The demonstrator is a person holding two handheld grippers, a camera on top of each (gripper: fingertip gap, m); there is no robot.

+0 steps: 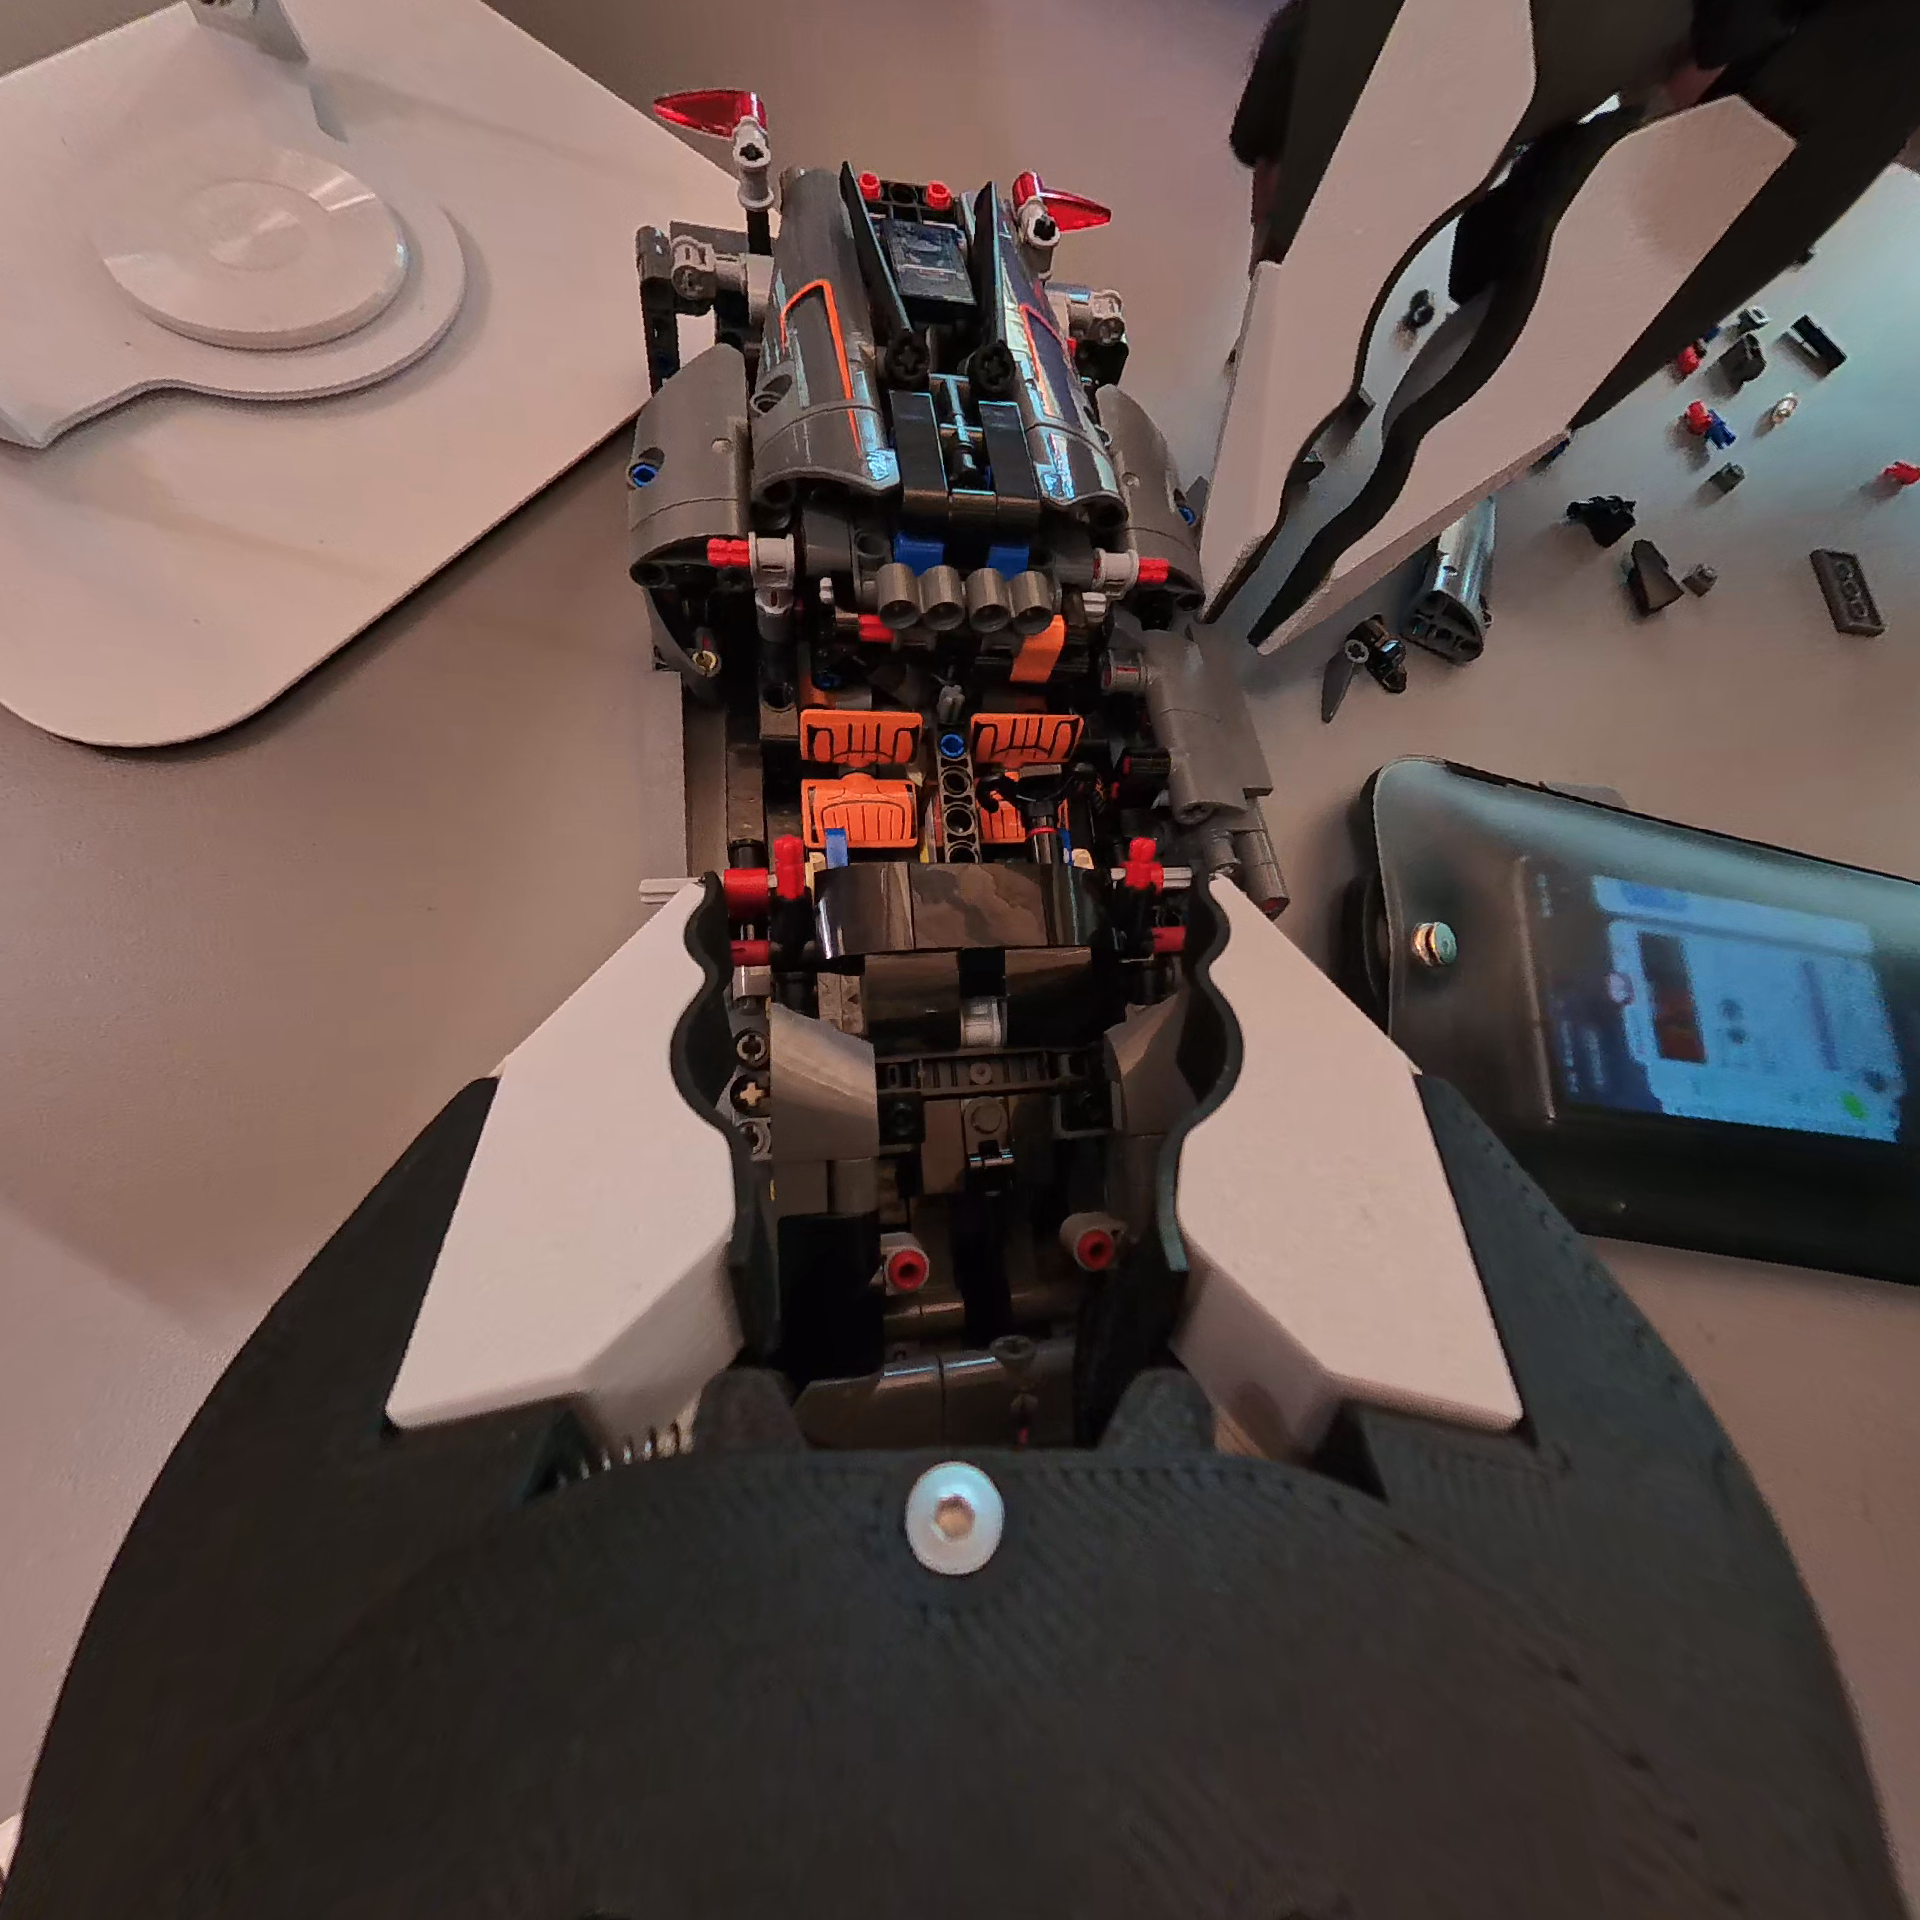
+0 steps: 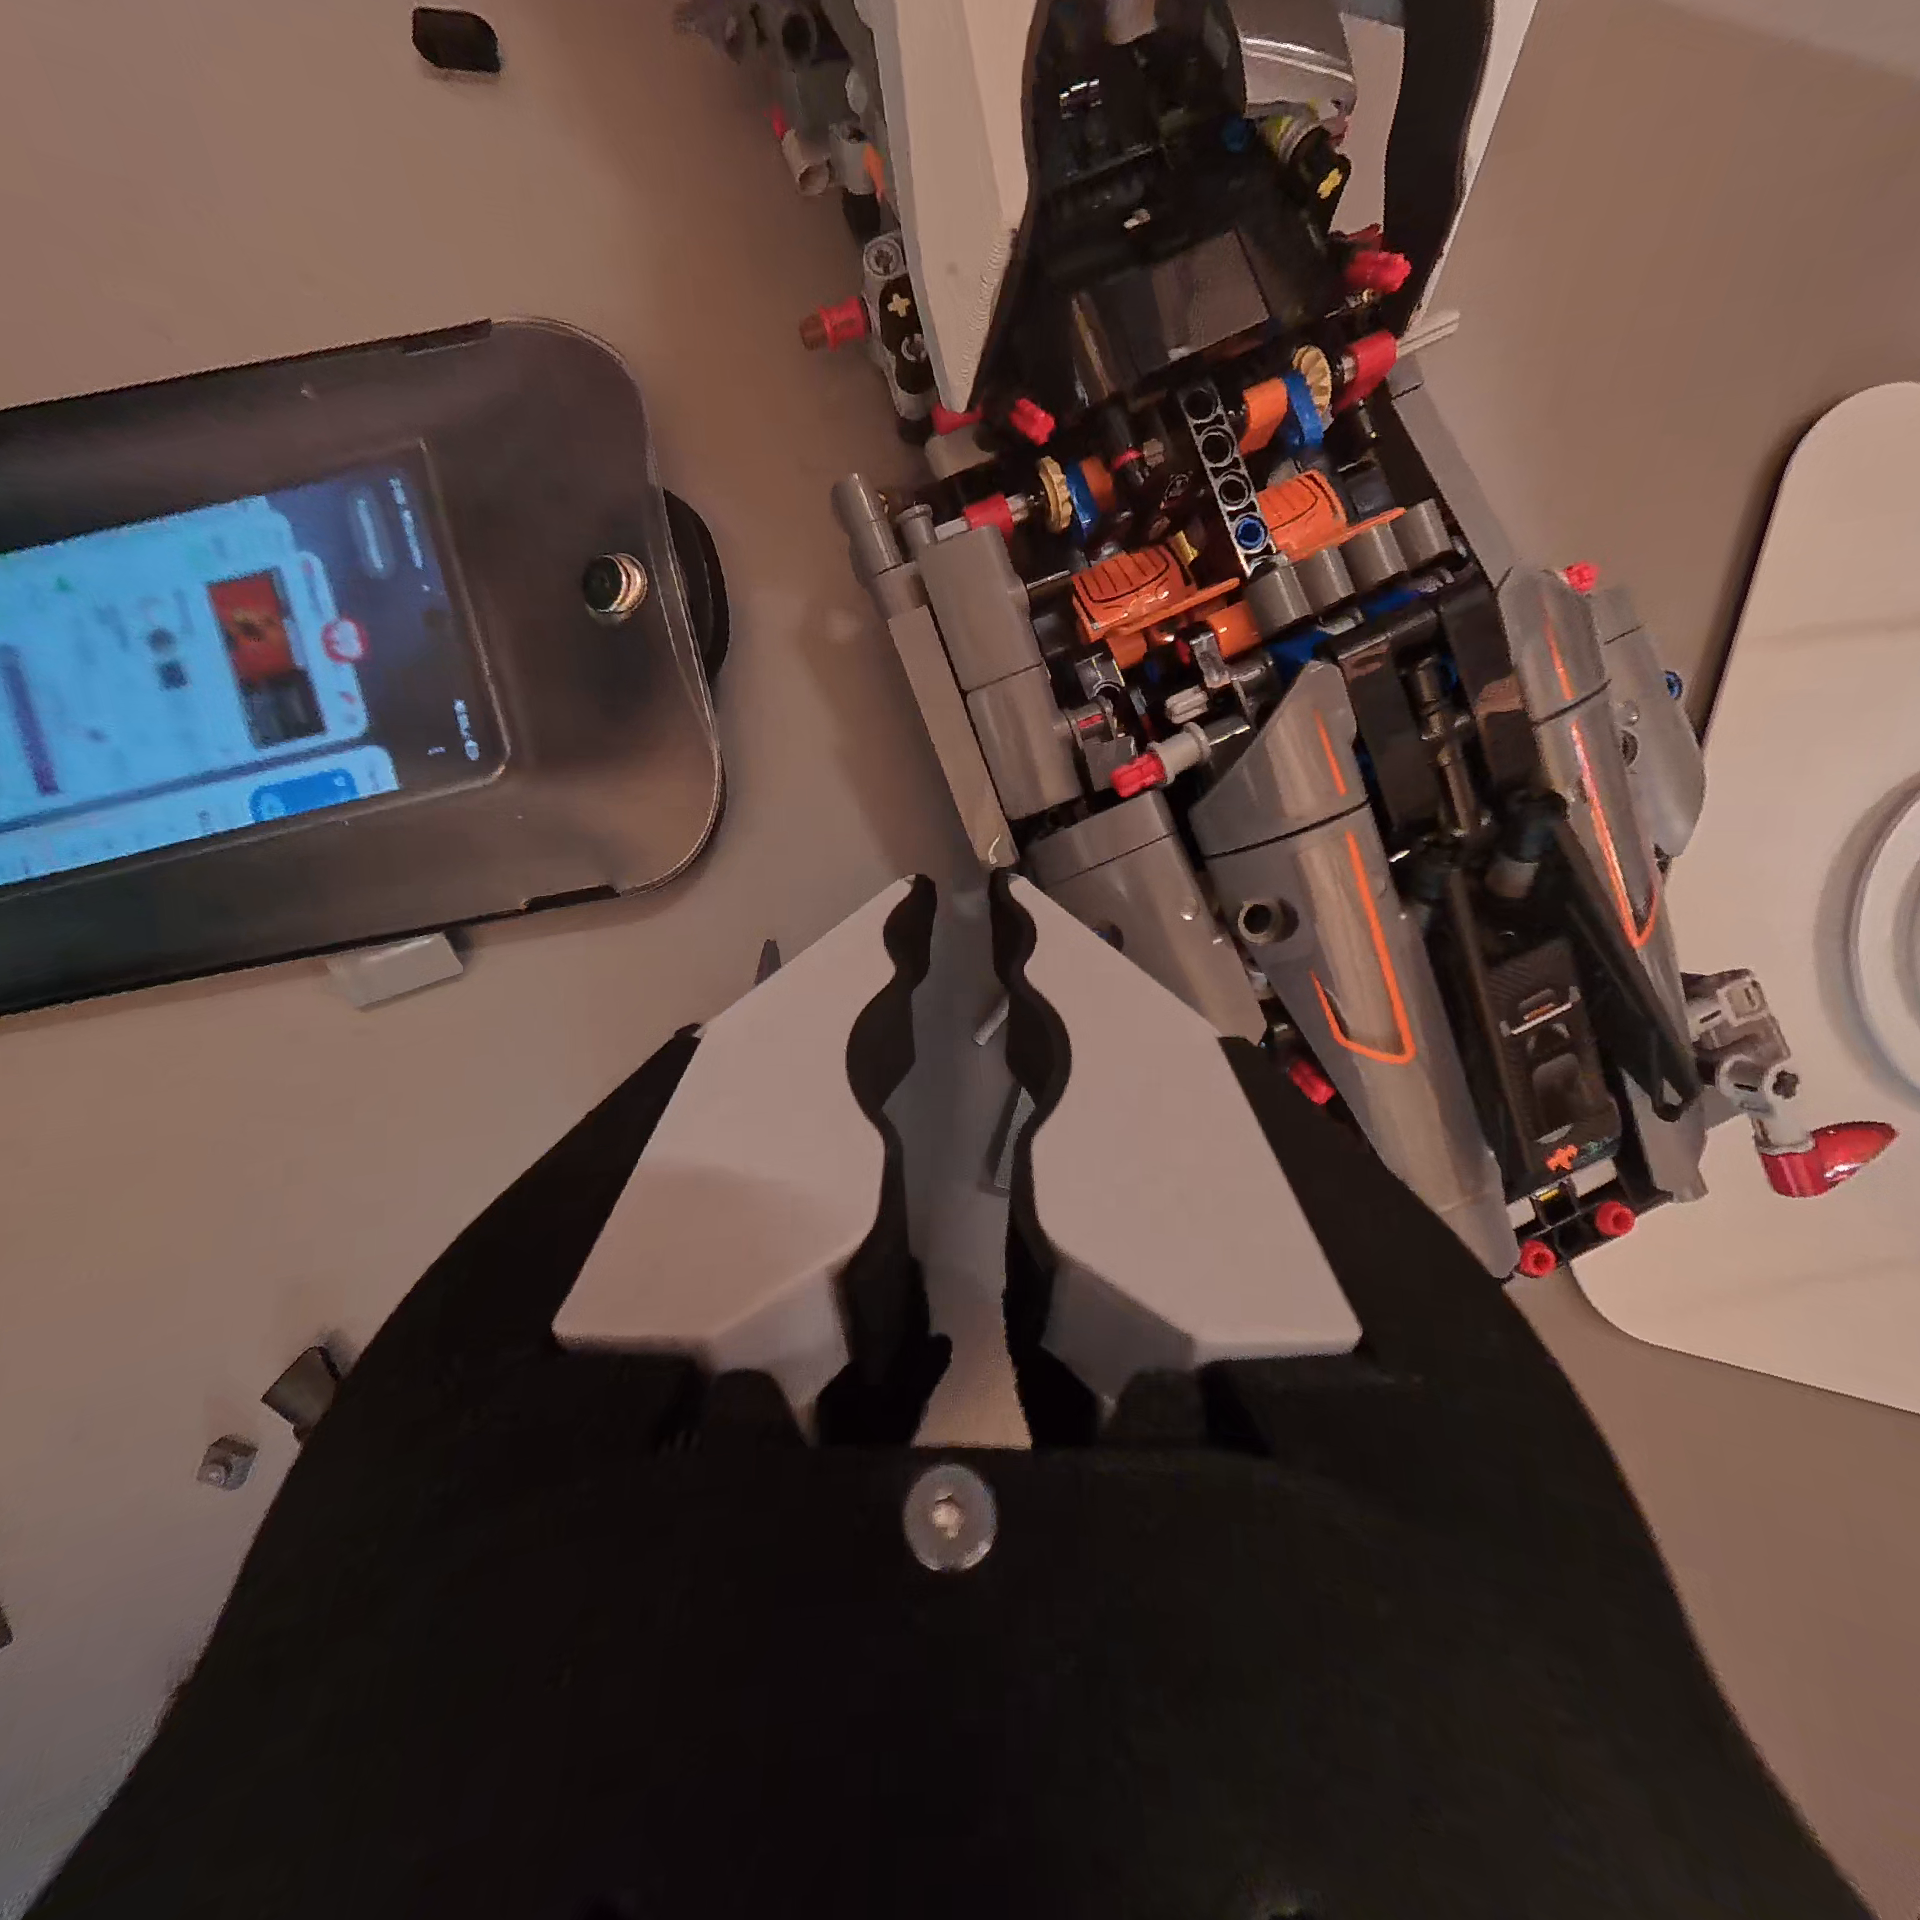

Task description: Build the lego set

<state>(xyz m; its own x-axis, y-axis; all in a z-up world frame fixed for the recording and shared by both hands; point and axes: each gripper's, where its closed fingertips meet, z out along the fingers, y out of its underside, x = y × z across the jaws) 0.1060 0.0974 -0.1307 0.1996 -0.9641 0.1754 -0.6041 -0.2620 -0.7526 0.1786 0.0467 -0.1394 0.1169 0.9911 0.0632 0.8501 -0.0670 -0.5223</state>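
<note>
The lego car (image 1: 935, 416), grey and black with orange seats and red tail tips, lies on the table. My left gripper (image 1: 956, 894) is shut on its near end, one white finger on each side. It also shows at the top of the right wrist view (image 2: 1195, 364), clamped on the car (image 2: 1299, 831). My right gripper (image 2: 961, 883) hovers beside the car's grey side panel. Its jaws are nearly closed on a small grey pin-like piece (image 2: 992, 1023). In the left wrist view the right gripper (image 1: 1242, 629) points down at the table, right of the car.
A phone in a dark holder (image 1: 1662, 997) (image 2: 260, 665) lies right of the car. A white base plate with a round disc (image 1: 260, 364) (image 2: 1818, 935) lies on the other side. Loose pieces (image 1: 1714, 416) and a silver panel (image 1: 1455, 582) are scattered at far right.
</note>
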